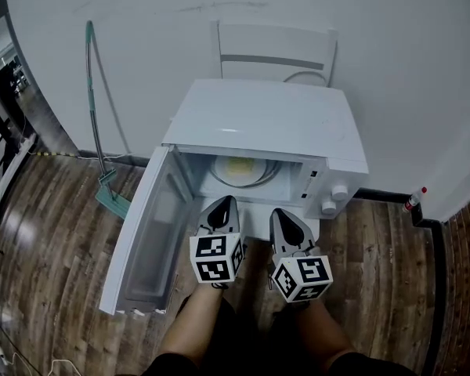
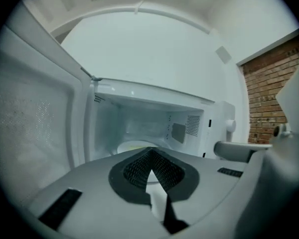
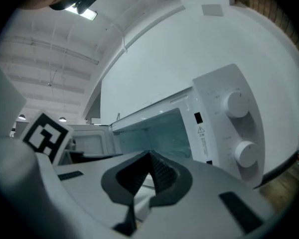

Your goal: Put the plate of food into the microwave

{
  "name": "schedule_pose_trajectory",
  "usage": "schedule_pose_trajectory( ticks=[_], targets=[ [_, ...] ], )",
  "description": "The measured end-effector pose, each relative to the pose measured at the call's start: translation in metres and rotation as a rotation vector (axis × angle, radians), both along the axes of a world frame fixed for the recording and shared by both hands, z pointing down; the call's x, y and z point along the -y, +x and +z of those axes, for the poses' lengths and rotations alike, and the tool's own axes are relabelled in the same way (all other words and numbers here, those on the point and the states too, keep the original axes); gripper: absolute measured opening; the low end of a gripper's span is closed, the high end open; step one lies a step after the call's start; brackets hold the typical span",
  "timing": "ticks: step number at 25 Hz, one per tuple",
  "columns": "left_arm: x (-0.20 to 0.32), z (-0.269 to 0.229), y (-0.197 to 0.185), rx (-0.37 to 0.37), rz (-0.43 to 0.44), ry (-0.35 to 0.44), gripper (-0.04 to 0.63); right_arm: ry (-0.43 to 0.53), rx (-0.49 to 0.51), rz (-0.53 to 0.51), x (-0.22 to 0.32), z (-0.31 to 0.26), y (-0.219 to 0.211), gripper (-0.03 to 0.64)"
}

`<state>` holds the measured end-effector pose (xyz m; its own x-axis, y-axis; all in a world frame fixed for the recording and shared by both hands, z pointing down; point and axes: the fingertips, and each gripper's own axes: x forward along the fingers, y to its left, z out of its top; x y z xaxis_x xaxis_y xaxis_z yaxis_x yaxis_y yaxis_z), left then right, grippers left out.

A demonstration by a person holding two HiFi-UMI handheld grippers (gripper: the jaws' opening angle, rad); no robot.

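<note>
So the plate (image 1: pixel 243 171) is already sitting inside the microwave (image 1: pixel 258 120), on the floor of the cavity. From the head view you only get the front part of it; the rest is tucked under the microwave's roof. There's something pale yellow on it, but it's too small and washed out to say what food it is.

The door (image 1: pixel 145 233) is swung wide open to the left. Both tools are parked just outside the opening, side by side and apart from the plate. The left gripper (image 1: pixel 223 204) has its jaws clenched tip to tip with nothing in them, and in its own view those jaws cover most of the plate, leaving just a pale sliver. The right gripper (image 1: pixel 282 216) is the same: jaws pressed together and empty. Its view catches the two knobs (image 3: pixel 237 103) clearly, but I can't pick the plate out there.

The microwave is probably standing on a white chair (image 1: pixel 274 53). Only the backrest shows behind it, and the seat is covered.

A mop (image 1: pixel 94 108) leans on the wall at left.
</note>
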<state>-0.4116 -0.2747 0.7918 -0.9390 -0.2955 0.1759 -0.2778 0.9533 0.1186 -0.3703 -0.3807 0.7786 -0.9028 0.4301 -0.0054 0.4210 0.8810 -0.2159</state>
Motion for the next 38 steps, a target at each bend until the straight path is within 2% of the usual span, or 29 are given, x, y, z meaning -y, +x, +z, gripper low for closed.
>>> schedule_pose_trajectory(
  ticks=[6, 9, 12, 15, 19, 24, 28, 31, 35, 38],
  targets=[
    [0.008, -0.016, 0.018, 0.012, 0.075, -0.009, -0.003, 0.037, 0.001, 0.014, -0.005, -0.015, -0.011, 0.006],
    [0.011, -0.047, 0.018, 0.016, 0.095, -0.003, -0.003, 0.033, -0.018, 0.033, -0.006, -0.036, -0.015, 0.006],
    [0.02, -0.091, 0.024, -0.032, 0.138, 0.024, -0.003, -0.013, -0.053, 0.017, -0.01, -0.071, -0.012, 0.006],
    [0.027, -0.144, 0.023, -0.094, 0.165, 0.048, -0.003, -0.04, -0.089, 0.02, -0.01, -0.122, -0.012, 0.006],
    [0.027, -0.23, 0.015, -0.126, 0.168, 0.038, -0.003, -0.023, -0.118, 0.043, -0.006, -0.219, -0.02, 0.006],
    [0.032, -0.372, 0.024, -0.12, 0.198, 0.051, -0.003, 0.022, -0.098, 0.071, 0.003, -0.367, -0.013, 0.006],
    [0.047, -0.465, 0.036, -0.1, 0.237, 0.066, -0.003, 0.009, -0.079, 0.101, 0.014, -0.462, 0.002, 0.006],
    [0.058, -0.508, 0.052, -0.085, 0.255, 0.065, -0.003, -0.007, -0.071, 0.116, 0.024, -0.503, 0.019, 0.006],
    [0.067, -0.541, 0.091, -0.108, 0.27, 0.125, -0.003, 0.024, -0.038, 0.134, 0.037, -0.545, 0.059, 0.006],
    [0.068, -0.565, 0.108, -0.081, 0.272, 0.118, -0.003, 0.019, -0.005, 0.157, 0.048, -0.569, 0.077, 0.006]
  ],
)
